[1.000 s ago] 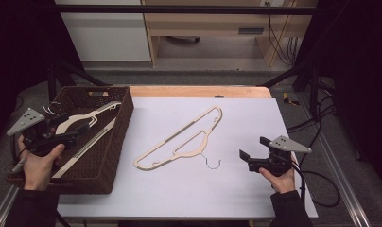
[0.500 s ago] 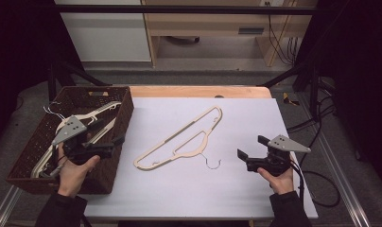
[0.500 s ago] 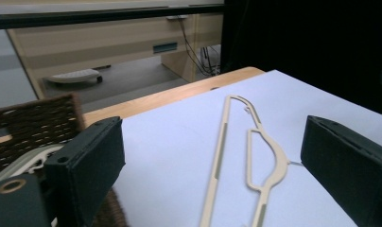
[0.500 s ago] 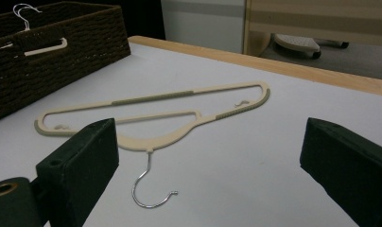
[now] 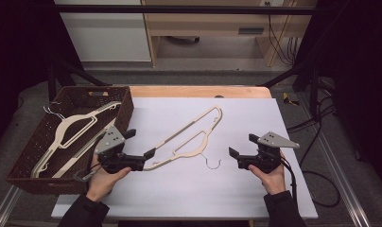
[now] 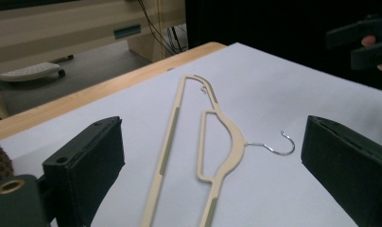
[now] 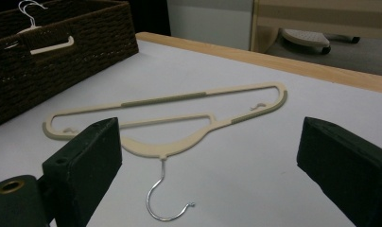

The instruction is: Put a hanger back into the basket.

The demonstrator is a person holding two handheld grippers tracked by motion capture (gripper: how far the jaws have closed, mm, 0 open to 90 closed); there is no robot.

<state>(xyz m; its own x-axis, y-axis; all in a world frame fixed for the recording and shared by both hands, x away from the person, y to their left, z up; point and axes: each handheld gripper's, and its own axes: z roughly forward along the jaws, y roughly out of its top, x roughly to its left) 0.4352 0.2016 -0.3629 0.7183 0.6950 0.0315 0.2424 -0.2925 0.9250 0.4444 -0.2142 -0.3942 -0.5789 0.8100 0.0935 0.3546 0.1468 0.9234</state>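
A: Left first. The basket [image 5: 19, 177] at the worktop's [image 5: 293, 123] left edge holds more hangers. The left claw [image 5: 141, 144] is wide open and empty, at the near end of the hanger [image 5: 189, 135] lying flat mid-worktop.

B: How will it handle?

A: Light, stiff, thin plastic, I'd judge; smooth, so likely slippery. Pinch a ribbed strip on the long bar, or the neck by the hook [image 7: 166, 198].

B: Room?

A: Bare worktop all around it. The right claw [image 5: 241, 145], also wide open and empty, sits beside the hook.
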